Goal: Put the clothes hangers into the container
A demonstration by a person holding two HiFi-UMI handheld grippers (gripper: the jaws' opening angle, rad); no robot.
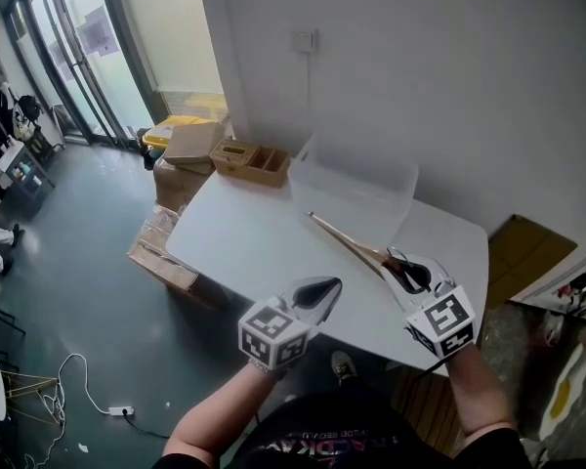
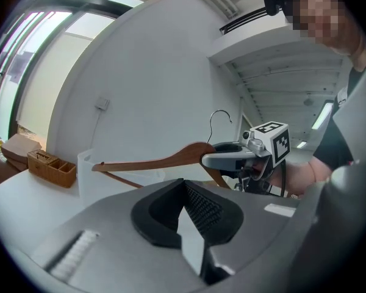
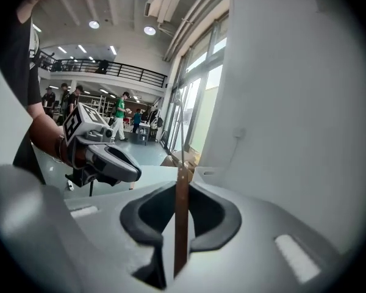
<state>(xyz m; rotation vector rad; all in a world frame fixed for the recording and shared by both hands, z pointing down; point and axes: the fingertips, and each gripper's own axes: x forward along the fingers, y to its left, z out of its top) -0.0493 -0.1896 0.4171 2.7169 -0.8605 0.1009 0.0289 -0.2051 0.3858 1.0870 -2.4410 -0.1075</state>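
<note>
1. The right claw [image 1: 398, 262] is pinching a wooden hanger [image 1: 347, 237] near its hook end. In the right gripper view the wood stands edge-on between the two pads, clamped from both sides.
2. From that claw the hanger reaches forward and to the left, its long arm well out ahead of the jaws. In the left gripper view it hangs in the air with the hook pointing up, so it looks clear of the table [image 1: 234, 242].
3. The container [image 1: 356, 203], a clear plastic tub, sits ahead of the right claw against the wall, just beyond the hanger's far tip. It looks empty, though its see-through walls make that hard to be sure of.
4. The left claw [image 1: 330, 284] is near the right one, on its left, over the near edge of the table. Its jaws are pressed together with nothing between them.
5. I judge the step in hand to be the carry: the hanger is gripped and lifted but not yet in the tub.
6. The next move calls for pushing the right claw forward until the whole hanger is over the opening. The hanger's length should line up with the tub's long side before it is lowered. Only then should the jaws spread. The far tip could snag the near wall if it goes in too low.
</note>
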